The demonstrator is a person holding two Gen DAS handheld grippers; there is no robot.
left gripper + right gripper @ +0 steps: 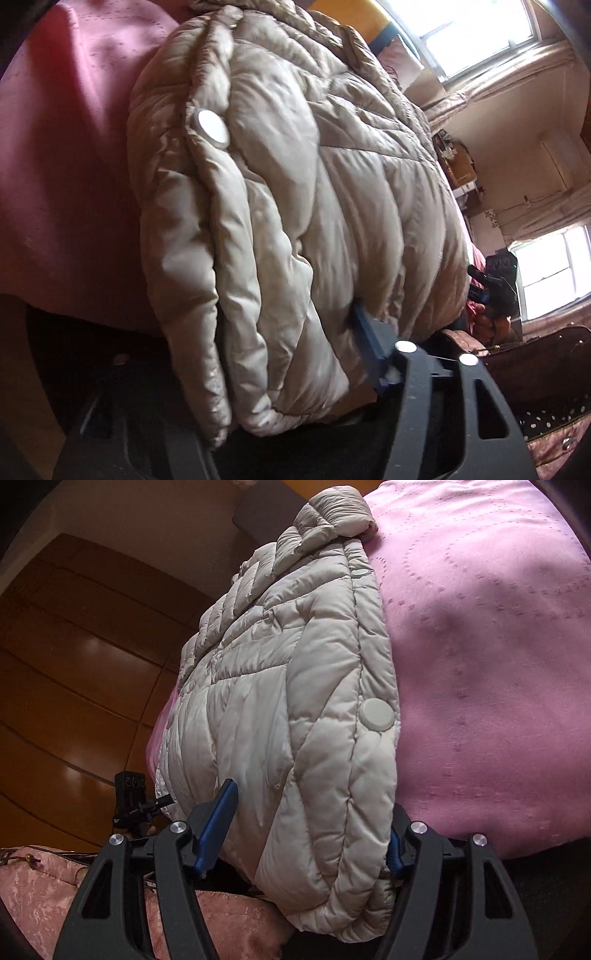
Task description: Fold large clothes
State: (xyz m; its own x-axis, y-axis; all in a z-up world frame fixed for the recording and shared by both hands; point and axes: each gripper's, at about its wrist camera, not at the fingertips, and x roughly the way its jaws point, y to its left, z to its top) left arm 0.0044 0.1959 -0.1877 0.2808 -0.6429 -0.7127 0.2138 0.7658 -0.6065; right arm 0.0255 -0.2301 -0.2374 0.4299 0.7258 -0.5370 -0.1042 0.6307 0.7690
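Right wrist: jacket [288, 709] hem overhangs the pink bedspread [480, 664] edge.

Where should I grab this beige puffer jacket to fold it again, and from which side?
Take the puffer jacket by its thick folded hem nearest the cameras, coming in low from the bed's near edge. That end overhangs the pink bedspread, so fingers can straddle it. The right hand-held gripper already sits open around it; the left hand-held gripper looks similar, though one finger is hidden.

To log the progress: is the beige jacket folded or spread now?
Folded: the jacket lies doubled on the pink blanket, its layered edge between the right gripper fingers.
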